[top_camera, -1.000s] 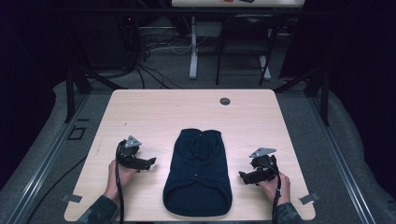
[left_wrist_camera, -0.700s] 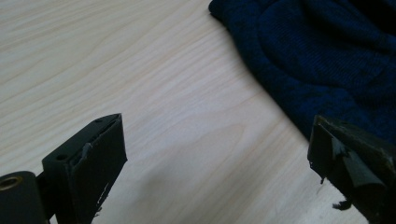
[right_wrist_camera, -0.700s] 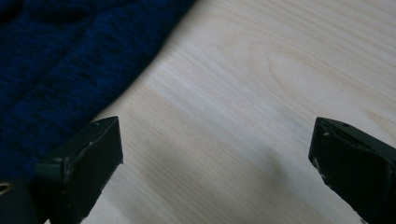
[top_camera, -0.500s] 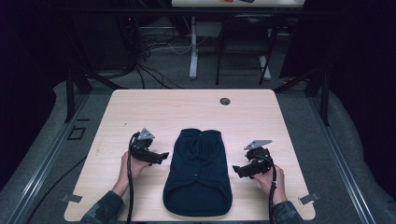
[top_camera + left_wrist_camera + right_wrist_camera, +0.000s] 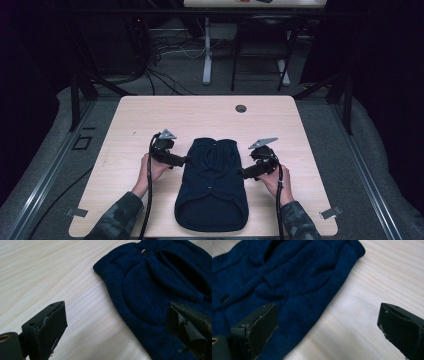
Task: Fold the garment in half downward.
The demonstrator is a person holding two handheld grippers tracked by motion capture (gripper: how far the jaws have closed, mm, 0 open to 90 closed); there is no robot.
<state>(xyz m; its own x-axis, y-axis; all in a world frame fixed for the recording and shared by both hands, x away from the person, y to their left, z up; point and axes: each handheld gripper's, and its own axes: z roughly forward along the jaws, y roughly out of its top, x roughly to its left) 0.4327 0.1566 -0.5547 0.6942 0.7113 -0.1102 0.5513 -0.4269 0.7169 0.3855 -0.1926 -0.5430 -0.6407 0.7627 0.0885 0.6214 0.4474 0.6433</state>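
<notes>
A dark blue knitted garment (image 5: 212, 185) lies flat near the middle of the wooden table (image 5: 200, 115), its narrower end toward 12 o'clock and its wide hem toward 6 o'clock, close to the table's near edge. The left gripper (image 5: 186, 161) sits at the garment's 9 o'clock edge and the right gripper (image 5: 242, 173) at its 3 o'clock edge, each with its tips just at the cloth. In the two gripper views both sets of jaws stand wide open and hold nothing: the left pair straddles the garment's side edge with one jaw over bare wood and the other over the knit, and the right pair does the same in mirror. The step in hand looks like taking hold of both side edges, probably for a fold. To do it well, each lower jaw should slide under the edge along the wood, catching every layer, and the two grips should close at matching heights so the fabric lifts evenly without skewing or bunching.
</notes>
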